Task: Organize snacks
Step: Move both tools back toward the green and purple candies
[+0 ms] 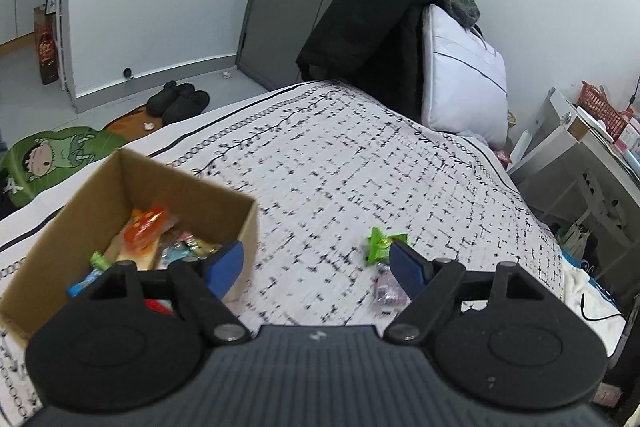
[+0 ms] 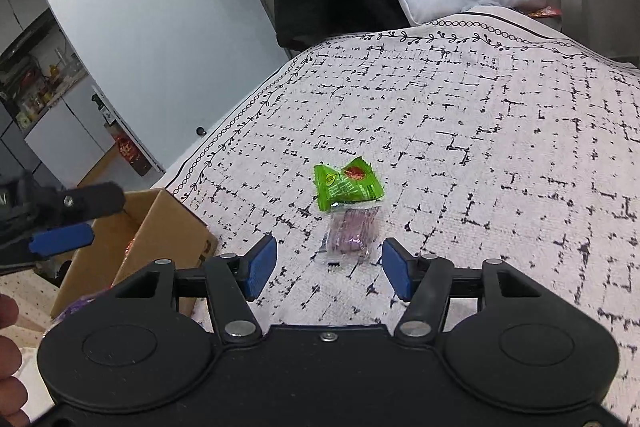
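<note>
A green snack packet (image 2: 346,185) lies on the patterned bedspread, with a clear packet of purple sweets (image 2: 352,231) touching its near side. My right gripper (image 2: 329,269) hovers open just short of the purple packet, nothing between its blue pads. A cardboard box (image 1: 168,183) holding several wrapped snacks stands at the left. My left gripper (image 1: 316,267) is open and empty, its left finger over the box's near corner; the green packet (image 1: 382,243) and the purple packet (image 1: 386,293) sit by its right finger. The left gripper's finger (image 2: 62,239) also shows above the box (image 2: 176,227) in the right wrist view.
A white pillow (image 1: 464,79) and dark clothes (image 1: 380,15) are piled at the head of the bed. Slippers (image 1: 178,101) and a green cartoon mat (image 1: 48,163) lie on the floor left of the bed. A white side table (image 1: 580,163) stands to the right.
</note>
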`<state>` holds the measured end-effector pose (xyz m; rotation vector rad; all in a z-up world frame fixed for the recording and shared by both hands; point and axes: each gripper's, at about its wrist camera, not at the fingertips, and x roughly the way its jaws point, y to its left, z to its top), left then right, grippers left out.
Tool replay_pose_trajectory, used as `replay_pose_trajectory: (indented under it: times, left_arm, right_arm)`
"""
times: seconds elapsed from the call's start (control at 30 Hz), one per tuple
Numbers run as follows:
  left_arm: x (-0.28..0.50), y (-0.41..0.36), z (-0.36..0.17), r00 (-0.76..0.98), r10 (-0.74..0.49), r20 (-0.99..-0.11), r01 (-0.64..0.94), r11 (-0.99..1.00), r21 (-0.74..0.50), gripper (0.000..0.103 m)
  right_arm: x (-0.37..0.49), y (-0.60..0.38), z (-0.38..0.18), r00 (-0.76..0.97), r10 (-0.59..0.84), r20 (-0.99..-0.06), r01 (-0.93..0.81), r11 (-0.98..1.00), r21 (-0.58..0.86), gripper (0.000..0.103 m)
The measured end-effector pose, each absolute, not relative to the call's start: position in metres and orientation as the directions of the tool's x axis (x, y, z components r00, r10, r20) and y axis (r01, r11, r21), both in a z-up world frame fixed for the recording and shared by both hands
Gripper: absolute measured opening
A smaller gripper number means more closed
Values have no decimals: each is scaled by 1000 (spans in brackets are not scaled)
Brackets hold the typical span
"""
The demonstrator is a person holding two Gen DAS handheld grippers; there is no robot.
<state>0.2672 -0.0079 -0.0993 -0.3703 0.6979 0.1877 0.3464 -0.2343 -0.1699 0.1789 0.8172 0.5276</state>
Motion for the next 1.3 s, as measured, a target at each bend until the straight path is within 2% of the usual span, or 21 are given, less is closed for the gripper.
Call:
replay_pose_trajectory:
  times: [0.37, 0.83, 0.9, 0.93, 1.0, 1.13, 1.3]
  left_arm:
    - [288, -23, -118, 740, 55, -670, -278, 933, -230, 79]
    - [299, -25, -139, 718, 42, -694, -276, 934, -229, 76]
    - [300, -26, -143, 712, 46, -701, -277, 935, -220, 76]
    - [301, -27, -145, 708, 47, -704, -277, 936, -216, 76]
    - [300, -27, -148, 703, 50, -709, -276, 939, -207, 76]
    - [299, -26, -150, 699, 51, -714, -278, 938, -206, 76]
    - [299, -27, -148, 705, 54, -707, -275, 940, -203, 75]
  right_arm:
    - [368, -230, -193, 526, 527, -668, -377, 848, 373, 58]
    - [399, -207, -214, 513, 493, -703, -398, 862, 314, 58]
    - [402, -206, -217, 502, 491, -712, -397, 862, 314, 49]
    - [404, -206, -219, 490, 490, -721, -397, 862, 317, 34]
    - [403, -206, -219, 479, 493, -726, -400, 859, 320, 29]
    - [399, -207, -211, 497, 485, -719, -417, 861, 292, 10]
    - [399, -216, -207, 496, 479, -724, -406, 865, 294, 0]
